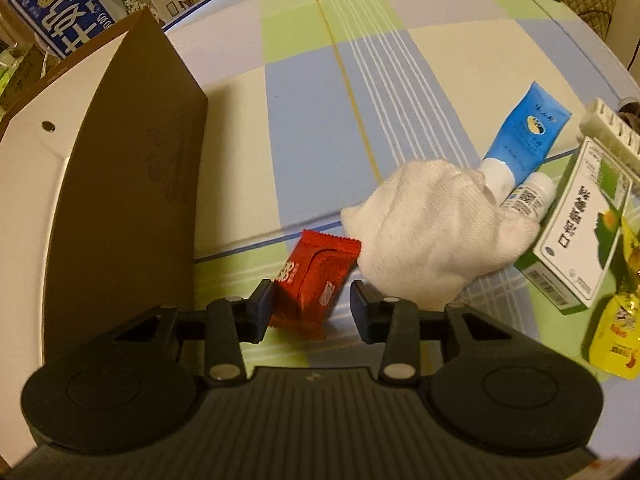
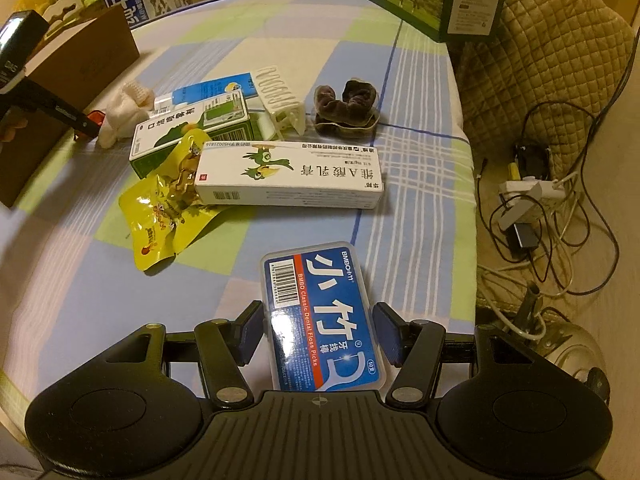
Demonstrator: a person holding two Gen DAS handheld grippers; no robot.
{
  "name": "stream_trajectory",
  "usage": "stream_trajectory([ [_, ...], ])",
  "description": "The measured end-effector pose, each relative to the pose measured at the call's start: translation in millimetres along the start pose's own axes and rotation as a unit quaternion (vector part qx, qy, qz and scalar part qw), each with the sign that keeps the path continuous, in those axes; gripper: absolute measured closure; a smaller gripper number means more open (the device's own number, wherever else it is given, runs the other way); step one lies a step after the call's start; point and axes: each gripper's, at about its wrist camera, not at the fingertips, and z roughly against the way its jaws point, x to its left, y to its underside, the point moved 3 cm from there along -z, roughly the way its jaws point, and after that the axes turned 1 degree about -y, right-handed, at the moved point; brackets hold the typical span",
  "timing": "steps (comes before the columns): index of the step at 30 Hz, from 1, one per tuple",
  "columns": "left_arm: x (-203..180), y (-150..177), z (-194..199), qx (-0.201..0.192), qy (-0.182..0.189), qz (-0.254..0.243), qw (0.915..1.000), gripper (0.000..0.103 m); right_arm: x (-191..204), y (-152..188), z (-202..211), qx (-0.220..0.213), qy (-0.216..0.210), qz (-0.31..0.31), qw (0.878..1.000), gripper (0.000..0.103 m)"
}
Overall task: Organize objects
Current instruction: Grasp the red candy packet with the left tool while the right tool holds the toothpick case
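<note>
Under the left wrist camera, the left gripper (image 1: 311, 307) points down at a crinkly red foil packet (image 1: 310, 286) that lies on the checked cloth of the counter (image 1: 320, 120); its jaws stand narrow, the left pad touching the packet's edge while the right pad shows a gap, so no firm grip can be told. Just right of the packet sits a bunched white knitted sock (image 1: 426, 226), soft and lumpy, and beyond it a smooth blue squeeze tube (image 1: 520, 136) with a white cap. A tall brown cardboard box (image 1: 120, 184) with matte sides stands at the left. At the right edge lie a green-and-white carton (image 1: 582, 232) and a glossy yellow pouch (image 1: 612, 332). From the right wrist view, the right gripper (image 2: 320, 334) has its jaws half closed around a flat clear plastic floss pick case (image 2: 322, 316) with a blue label, both pads against its long sides. Farther up the cloth lie a long white ointment carton (image 2: 292, 180), the crumpled yellow pouch (image 2: 168, 216), a white ribbed plastic clip (image 2: 280, 98) and a dark fuzzy lump (image 2: 348, 106).
</note>
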Motion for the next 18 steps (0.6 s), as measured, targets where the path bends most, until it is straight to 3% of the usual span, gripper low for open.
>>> stream_trajectory([
  [11, 2.2, 2.3, -2.8, -0.002, -0.004, 0.007, 1.0000, 0.084, 0.4, 0.5, -1.3, -0.001, -0.003, 0.007, 1.000, 0.047],
  [18, -5.9, 19.5, 23.3, -0.014, 0.019, 0.027, 0.9993, 0.085, 1.6, 1.8, -0.7, -0.005, -0.009, 0.015, 1.000, 0.047],
])
